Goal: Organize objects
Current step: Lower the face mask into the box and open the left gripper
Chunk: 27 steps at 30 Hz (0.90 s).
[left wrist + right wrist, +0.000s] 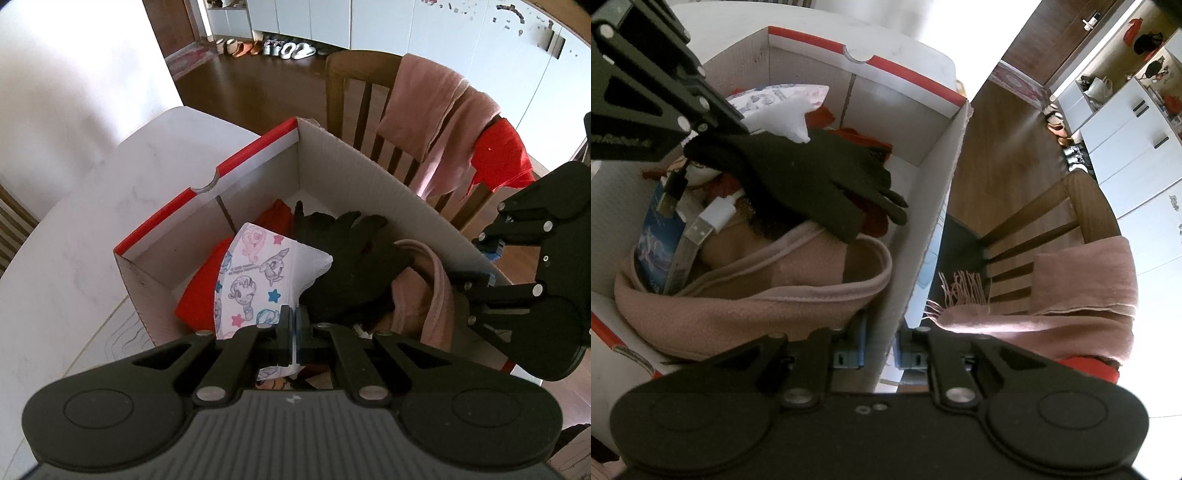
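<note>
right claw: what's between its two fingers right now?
The box's side wall: the right claw straddles the cardboard edge, one finger inside by the pink garment, one outside. Clearest in the right wrist view.

I see an open white cardboard box [354,166] with a red rim at centre frame in the left wrist view, standing on a pale table. Inside it, a white cartoon-printed mask [258,280] lies tilted at lower centre, over red fabric [199,291] on its left. A black glove [343,254] sprawls across the middle, fingers toward the far corner. A pink garment [750,306] is bunched at lower left of the right wrist view, with a white USB plug [709,221] resting above it.
</note>
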Each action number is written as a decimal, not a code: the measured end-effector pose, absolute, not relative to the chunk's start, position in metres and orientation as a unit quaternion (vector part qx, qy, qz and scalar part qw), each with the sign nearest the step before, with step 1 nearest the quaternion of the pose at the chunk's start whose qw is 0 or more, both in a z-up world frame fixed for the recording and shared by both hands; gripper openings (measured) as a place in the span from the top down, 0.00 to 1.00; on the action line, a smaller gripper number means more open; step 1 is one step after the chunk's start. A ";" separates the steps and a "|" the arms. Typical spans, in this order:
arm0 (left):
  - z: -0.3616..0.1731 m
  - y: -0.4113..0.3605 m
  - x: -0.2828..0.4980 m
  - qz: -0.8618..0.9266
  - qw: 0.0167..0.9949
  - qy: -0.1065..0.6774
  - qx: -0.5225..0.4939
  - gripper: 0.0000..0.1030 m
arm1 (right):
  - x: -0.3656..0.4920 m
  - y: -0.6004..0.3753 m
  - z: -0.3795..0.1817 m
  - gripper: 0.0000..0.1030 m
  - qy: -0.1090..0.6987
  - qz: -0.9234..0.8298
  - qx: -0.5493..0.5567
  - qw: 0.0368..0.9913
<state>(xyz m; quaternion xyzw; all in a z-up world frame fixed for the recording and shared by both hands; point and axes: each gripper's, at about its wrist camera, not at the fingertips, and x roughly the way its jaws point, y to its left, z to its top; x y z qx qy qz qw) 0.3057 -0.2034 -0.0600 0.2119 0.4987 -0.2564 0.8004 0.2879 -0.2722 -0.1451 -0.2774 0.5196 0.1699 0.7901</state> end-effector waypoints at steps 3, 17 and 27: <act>-0.061 -0.203 0.307 -0.254 0.803 0.498 0.207 1.00 | 0.288 -0.273 -0.145 0.88 0.519 0.170 -0.277 0.790; -0.058 -0.194 0.302 -0.235 0.816 0.495 0.184 0.77 | 0.293 -0.261 -0.152 0.88 0.520 0.177 -0.273 0.790; -0.038 -0.182 0.285 -0.208 0.839 0.476 0.164 0.34 | 0.293 -0.253 -0.156 0.88 0.516 0.191 -0.279 0.787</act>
